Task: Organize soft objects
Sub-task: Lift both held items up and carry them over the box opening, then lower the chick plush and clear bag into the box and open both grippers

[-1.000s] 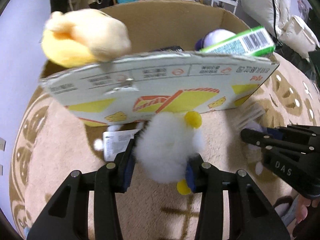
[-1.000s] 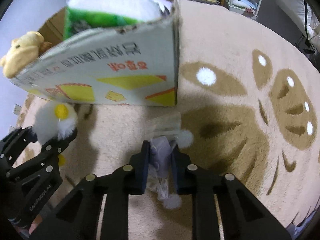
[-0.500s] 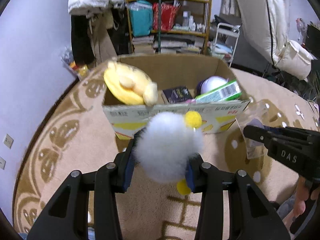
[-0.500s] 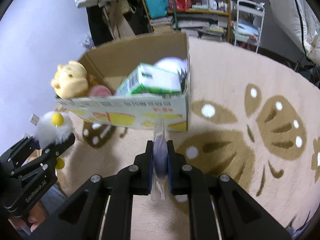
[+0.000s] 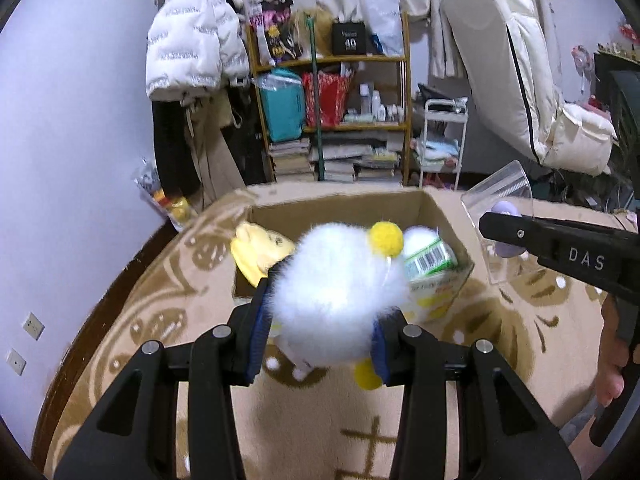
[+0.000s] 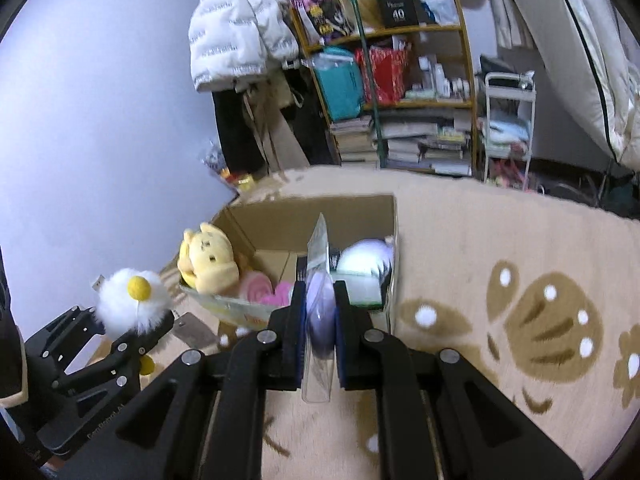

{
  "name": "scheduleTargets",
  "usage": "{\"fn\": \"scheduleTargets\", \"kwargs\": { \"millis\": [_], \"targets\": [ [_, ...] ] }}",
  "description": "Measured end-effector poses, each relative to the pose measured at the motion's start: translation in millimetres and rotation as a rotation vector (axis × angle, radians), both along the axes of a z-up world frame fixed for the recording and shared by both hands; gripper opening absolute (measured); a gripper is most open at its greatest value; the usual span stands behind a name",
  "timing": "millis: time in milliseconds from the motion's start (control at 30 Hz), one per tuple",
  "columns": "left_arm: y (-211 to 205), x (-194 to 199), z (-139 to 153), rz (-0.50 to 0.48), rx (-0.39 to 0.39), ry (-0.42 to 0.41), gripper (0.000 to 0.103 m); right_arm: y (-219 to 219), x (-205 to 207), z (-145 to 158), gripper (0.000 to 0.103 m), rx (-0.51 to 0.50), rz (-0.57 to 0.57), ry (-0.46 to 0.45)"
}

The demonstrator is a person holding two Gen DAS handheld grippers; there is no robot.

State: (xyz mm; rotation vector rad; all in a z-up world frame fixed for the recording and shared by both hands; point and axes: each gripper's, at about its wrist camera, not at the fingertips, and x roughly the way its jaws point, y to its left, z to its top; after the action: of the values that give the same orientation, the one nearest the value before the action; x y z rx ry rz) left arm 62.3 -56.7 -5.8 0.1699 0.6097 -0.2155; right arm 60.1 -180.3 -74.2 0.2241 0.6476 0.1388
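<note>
Left gripper [image 5: 320,320] clamped across the body of the white fluffy plush [image 5: 340,296], held in the air short of the near wall of the cardboard box [image 5: 440,208], which stands on the rug [image 6: 500,248]; judged very light and compressible, fur slippery, so best held across the mid-body, not the yellow pompom [image 5: 386,238]. Right gripper [image 6: 320,320] clamped on the lilac soft item inside a clear plastic pouch [image 6: 318,272], likewise aloft before the box; the pouch looks slick and floppy, so a grip through the padded centre seems safest.
</note>
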Motion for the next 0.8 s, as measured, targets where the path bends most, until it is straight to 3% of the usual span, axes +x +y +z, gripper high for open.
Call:
{"fn": "scheduleTargets", "kwargs": {
  "millis": [233,400,800],
  "targets": [
    [-2,9,17,0.01,0.012,-0.098,0.041,2,5,15,0.013,-0.005,-0.015,-0.091],
    [-1,26,25,0.027,-0.022,-0.105,0.041,3,15,21,0.013,-0.016,-0.026,-0.141],
    [-12,70,32,-0.001,-0.003,-0.129,0.041,3,51,26,0.013,-0.03,-0.018,-0.204]
  ]
}}
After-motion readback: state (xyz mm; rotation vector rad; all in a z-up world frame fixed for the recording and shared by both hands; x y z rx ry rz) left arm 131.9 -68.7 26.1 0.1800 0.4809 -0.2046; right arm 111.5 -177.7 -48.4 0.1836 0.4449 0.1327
